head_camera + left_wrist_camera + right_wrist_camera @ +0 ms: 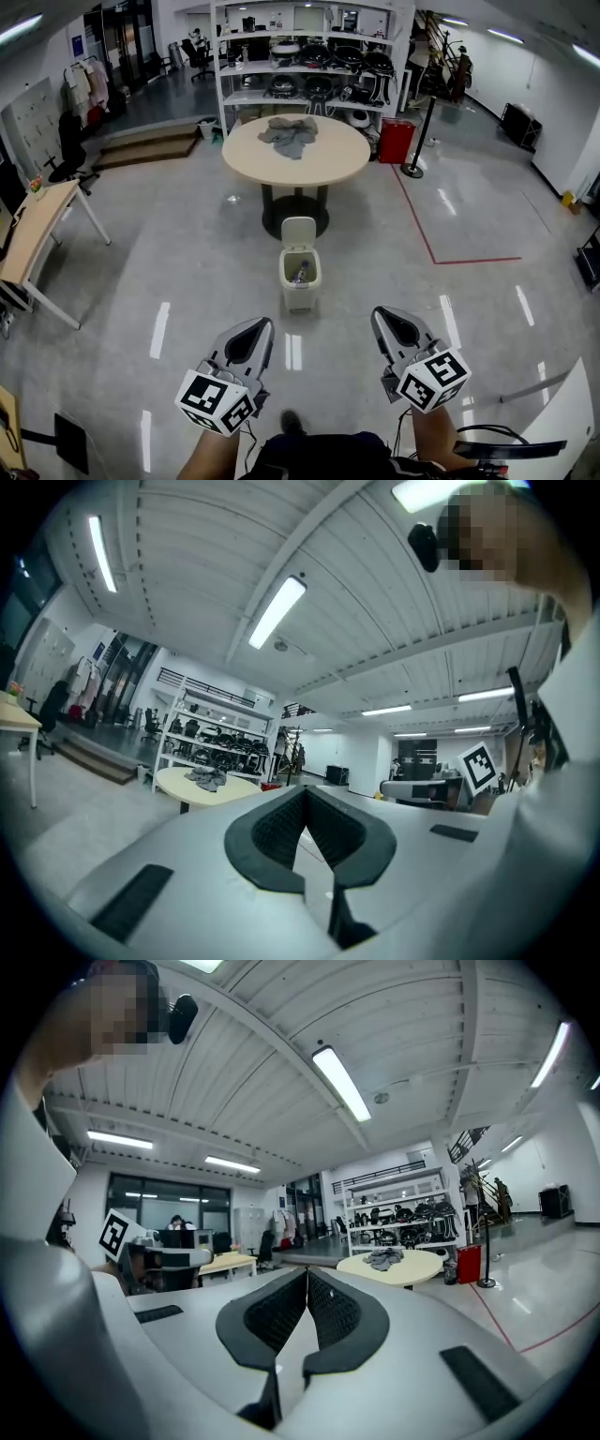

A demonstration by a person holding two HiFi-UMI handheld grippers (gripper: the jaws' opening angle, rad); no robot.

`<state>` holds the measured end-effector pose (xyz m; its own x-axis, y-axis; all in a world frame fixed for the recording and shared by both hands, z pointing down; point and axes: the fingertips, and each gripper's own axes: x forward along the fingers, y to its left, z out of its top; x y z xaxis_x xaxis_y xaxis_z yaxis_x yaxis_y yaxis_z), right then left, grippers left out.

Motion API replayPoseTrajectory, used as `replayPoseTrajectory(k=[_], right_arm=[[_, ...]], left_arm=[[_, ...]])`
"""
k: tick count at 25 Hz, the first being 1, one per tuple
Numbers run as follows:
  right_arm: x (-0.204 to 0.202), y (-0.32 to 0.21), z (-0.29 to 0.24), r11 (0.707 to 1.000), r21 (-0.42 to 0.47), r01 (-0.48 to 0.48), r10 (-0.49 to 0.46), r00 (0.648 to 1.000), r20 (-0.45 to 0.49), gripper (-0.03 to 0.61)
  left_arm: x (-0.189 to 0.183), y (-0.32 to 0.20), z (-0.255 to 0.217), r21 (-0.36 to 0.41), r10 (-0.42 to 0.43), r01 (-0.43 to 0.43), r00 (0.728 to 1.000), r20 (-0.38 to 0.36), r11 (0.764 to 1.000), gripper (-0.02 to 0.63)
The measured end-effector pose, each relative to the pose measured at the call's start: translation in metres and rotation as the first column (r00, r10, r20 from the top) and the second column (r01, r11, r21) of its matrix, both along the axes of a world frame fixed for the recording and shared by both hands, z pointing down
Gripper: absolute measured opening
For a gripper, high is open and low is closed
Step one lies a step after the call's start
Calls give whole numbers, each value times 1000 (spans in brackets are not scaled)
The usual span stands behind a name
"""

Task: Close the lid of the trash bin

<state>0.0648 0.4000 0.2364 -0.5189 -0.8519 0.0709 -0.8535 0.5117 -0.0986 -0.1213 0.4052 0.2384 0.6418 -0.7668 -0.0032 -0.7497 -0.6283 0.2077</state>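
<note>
Open trash bin on the floor, both claws shut and empty

The cream trash bin [300, 286] stands on the glossy grey floor [187, 272] at the centre of the frame, its lid [298, 232] tipped up and back, and a few small bits of rubbish [300, 273] lie inside, too small to identify. Just behind it is a round bench [296, 155] with a crumpled grey cloth [289, 134] on top. A white shelf rack [309, 70] of dark gear and a red box [396, 141] stand further up the frame. Low in the frame, well apart from the bin, the left claw [256, 325] and right claw [382, 315] each have their jaw tips pressed together with nothing between them.
</note>
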Motion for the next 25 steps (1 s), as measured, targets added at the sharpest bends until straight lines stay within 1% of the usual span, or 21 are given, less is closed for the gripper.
replayPoseTrajectory(k=[4, 7, 10, 14, 17, 22, 25], right_arm=[[-25, -42, 5, 1000, -21, 20, -20, 1000, -4, 8], [-28, -71, 13, 999, -44, 11, -11, 1000, -19, 8], [-25, -102, 20, 998, -59, 2, -3, 1000, -9, 8], [-17, -153, 25, 997, -71, 1, 1, 1000, 17, 8], [-8, -199, 26, 998, -53, 16, -14, 999, 39, 8], [21, -279, 10, 999, -5, 47, -47, 997, 64, 8], [39, -325, 3, 998, 9, 66, -67, 995, 75, 8]], left_arm=[[-11, -44, 14, -36, 15, -16, 1000, -26, 999, -9], [-13, -70, 24, -57, 21, -23, 999, -30, 998, -9], [-13, -99, 29, -68, 18, -20, 1000, -25, 998, -9], [-6, -143, 27, -61, 12, -12, 1000, 0, 998, -9], [2, -190, 24, -49, -10, 11, 1000, 20, 999, -9], [34, -273, 8, -36, -25, 27, 999, 42, 999, -9], [54, -319, -1, -33, -22, 23, 999, 30, 999, -9]])
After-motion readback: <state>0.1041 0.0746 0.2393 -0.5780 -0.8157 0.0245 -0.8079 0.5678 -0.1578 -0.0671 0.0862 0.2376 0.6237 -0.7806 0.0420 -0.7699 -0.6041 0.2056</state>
